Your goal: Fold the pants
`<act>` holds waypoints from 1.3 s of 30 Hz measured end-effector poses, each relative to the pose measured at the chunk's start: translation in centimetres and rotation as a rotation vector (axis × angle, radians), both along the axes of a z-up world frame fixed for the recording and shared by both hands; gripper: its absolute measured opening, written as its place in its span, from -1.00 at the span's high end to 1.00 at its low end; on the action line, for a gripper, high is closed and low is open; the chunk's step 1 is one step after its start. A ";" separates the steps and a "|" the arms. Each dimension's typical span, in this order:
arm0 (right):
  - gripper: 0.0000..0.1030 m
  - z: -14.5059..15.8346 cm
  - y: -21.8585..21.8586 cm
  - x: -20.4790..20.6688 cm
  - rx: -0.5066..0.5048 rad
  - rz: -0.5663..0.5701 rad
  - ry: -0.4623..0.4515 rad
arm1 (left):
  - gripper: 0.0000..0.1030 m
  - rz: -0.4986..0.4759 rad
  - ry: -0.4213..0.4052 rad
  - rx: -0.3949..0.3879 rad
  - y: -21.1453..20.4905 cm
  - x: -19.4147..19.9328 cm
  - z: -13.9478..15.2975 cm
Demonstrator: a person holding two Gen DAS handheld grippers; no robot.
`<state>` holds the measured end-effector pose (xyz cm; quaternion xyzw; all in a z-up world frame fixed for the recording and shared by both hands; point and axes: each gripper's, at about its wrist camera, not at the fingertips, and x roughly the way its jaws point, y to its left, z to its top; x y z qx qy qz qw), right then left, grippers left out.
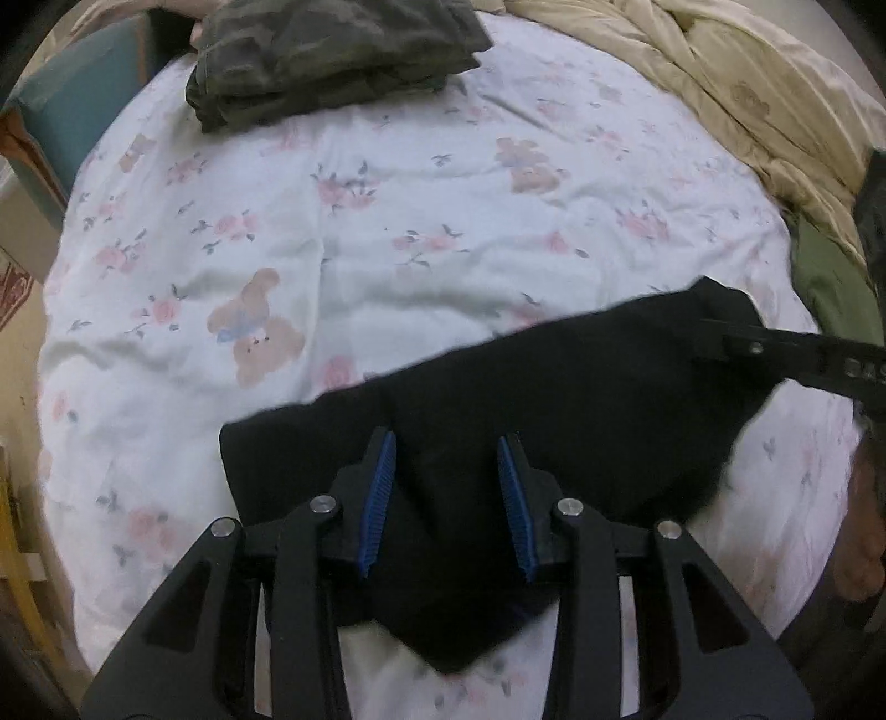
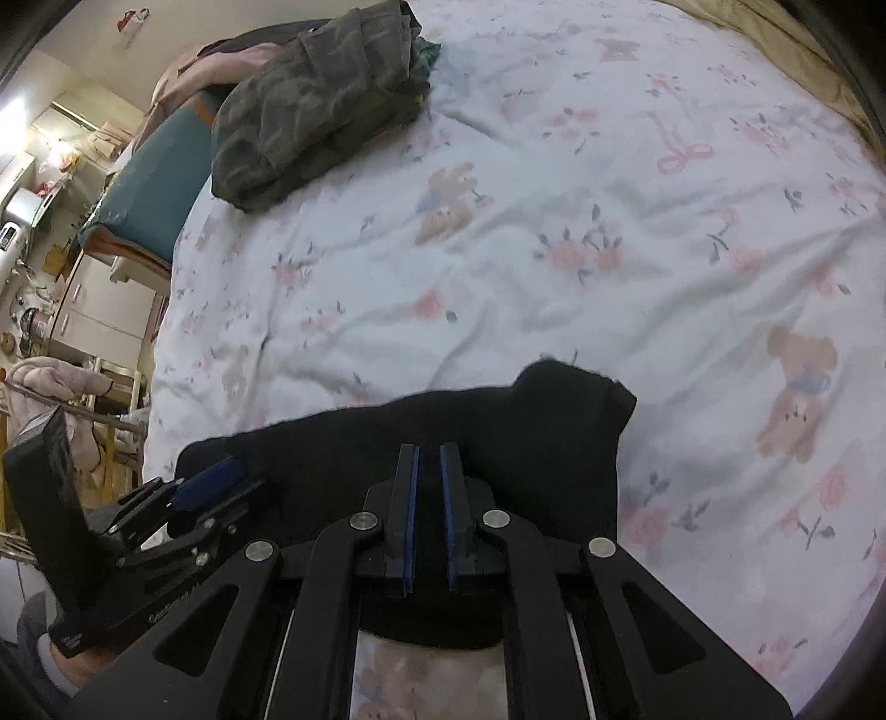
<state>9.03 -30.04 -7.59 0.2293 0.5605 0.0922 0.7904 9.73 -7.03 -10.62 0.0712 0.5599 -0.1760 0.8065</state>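
Pants (image 1: 554,387), black, lie under both hand-held grippers: left hand-held gripper (image 1: 447,443) apart, tilted down; right hand-held gripper (image 2: 429,450) nearly closed, grip unclear.

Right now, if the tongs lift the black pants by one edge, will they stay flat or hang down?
The black pants will probably hang down: they lie limp, following the wrinkled floral bedsheet. The fold would likely fall open, since nothing stiff shows in them. They look fairly light, and the matte cloth seems unlikely to slip from ribbed pads.

The black pants (image 1: 554,399) were a featureless dark mass; their folds could not be told. The camouflage garment (image 1: 332,50) ran off the top edge; the right hand-held gripper (image 1: 714,332) was cut off at the frame's side.
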 end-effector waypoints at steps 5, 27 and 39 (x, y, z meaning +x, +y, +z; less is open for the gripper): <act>0.85 -0.7 -0.1 -1.3 -0.023 0.027 0.053 | 0.13 -0.089 -0.017 0.083 -0.8 -2.0 -1.4; 0.78 2.4 -5.5 -4.3 0.229 -0.198 -0.079 | -0.14 -0.169 0.005 0.147 -1.1 -4.0 -2.9; -0.39 -0.3 -4.3 -7.0 0.264 -0.249 0.022 | -0.15 -0.156 -0.001 0.153 -1.1 -4.2 -2.9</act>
